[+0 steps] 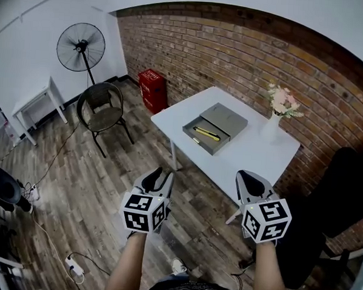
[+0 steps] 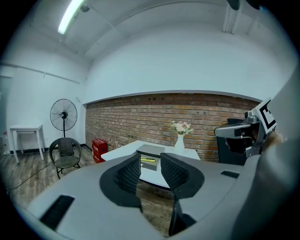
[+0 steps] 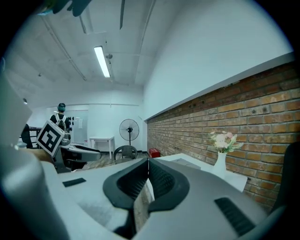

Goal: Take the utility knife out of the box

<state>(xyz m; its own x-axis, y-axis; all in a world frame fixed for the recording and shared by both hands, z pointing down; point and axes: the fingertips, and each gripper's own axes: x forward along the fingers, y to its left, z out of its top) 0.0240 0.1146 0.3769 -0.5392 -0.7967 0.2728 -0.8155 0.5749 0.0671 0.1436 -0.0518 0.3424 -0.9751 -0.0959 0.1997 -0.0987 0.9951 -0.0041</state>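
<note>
A yellow utility knife [image 1: 207, 134] lies in the open tray of a grey box [image 1: 200, 140] on the white table [image 1: 253, 157]; the box lid [image 1: 224, 118] rests behind the tray. Both grippers hover over the wooden floor, well short of the table. My left gripper [image 1: 160, 175] is open with nothing between its fingers; in the left gripper view the knife [image 2: 147, 160] shows far off through the gap of the left gripper [image 2: 150, 155]. My right gripper [image 1: 248, 176] is shut and empty, and in its own view the right gripper [image 3: 147, 160] has its pads closed together.
A white vase of flowers [image 1: 274, 119] stands on the table's far right corner. A dark chair [image 1: 102, 113], a standing fan [image 1: 81, 47] and a red crate [image 1: 153, 88] are to the left. A black office chair [image 1: 336, 198] is at right. Cables and a power strip [image 1: 73, 265] lie on the floor.
</note>
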